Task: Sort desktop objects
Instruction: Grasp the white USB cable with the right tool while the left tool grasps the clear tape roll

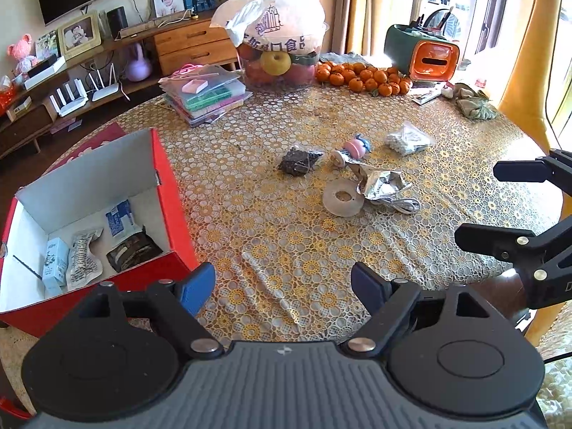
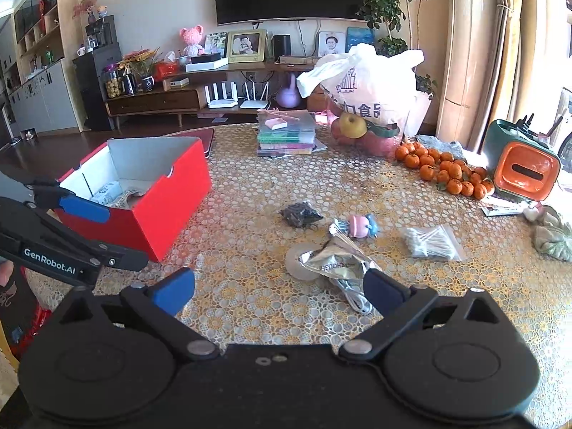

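A broad stretch of bare tablecloth (image 2: 250, 307) lies open in the near middle of the table, between the red box (image 2: 168, 193) on the left and the small clutter further in. That clutter sits close together: a dark packet (image 2: 300, 213), a pink toy (image 2: 359, 226), a foil wrapper (image 2: 336, 264) lying over a tape roll (image 2: 298, 262) and white cable (image 2: 352, 298), with a cotton swab bag (image 2: 430, 242) beside. Behind stand stacked folders (image 2: 286, 136), a fruit bag (image 2: 371, 96) and tangerines (image 2: 447, 175). The box's top is open.

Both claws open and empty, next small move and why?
Probably ease the right claw forward onto the silver foil packet: it is the loose item nearest that claw, lying over the tape roll, and the red box already holds sorted packets.
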